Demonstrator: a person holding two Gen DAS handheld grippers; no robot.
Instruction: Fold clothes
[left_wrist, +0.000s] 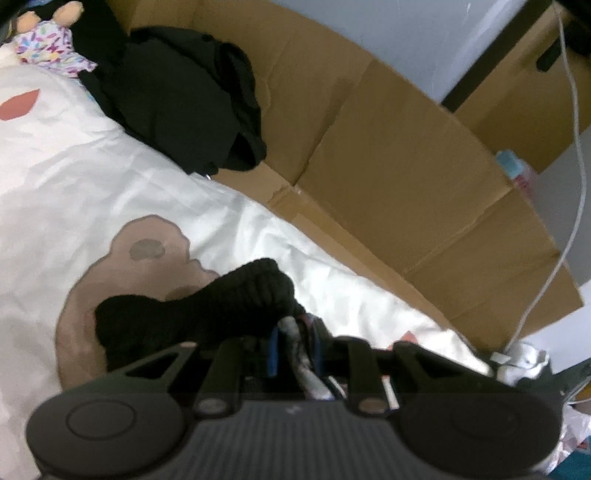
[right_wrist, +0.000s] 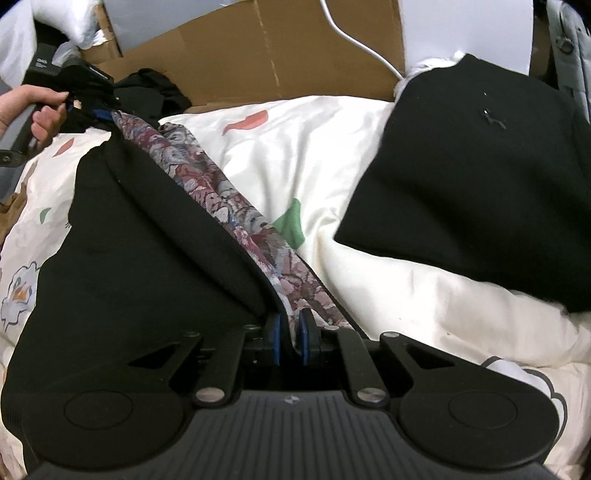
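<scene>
Black garment with patterned lining (right_wrist: 207, 199) lay on the white printed duvet (right_wrist: 314, 155), its long edge strung taut from the right gripper (right_wrist: 291, 339) away toward the left gripper (right_wrist: 88, 99). Both grippers were clamped on that edge, one at each end; left end also seen at (left_wrist: 295, 332). Folded black piece (right_wrist: 480, 166) lay apart to the right; cardboard (right_wrist: 258, 55) bounded the far side. Open duvet between them likely gives room for the fold.

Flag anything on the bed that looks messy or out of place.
A crumpled black garment lies unfolded against the brown cardboard sheet, while the square folded black garment lies flat on the white printed duvet.
</scene>
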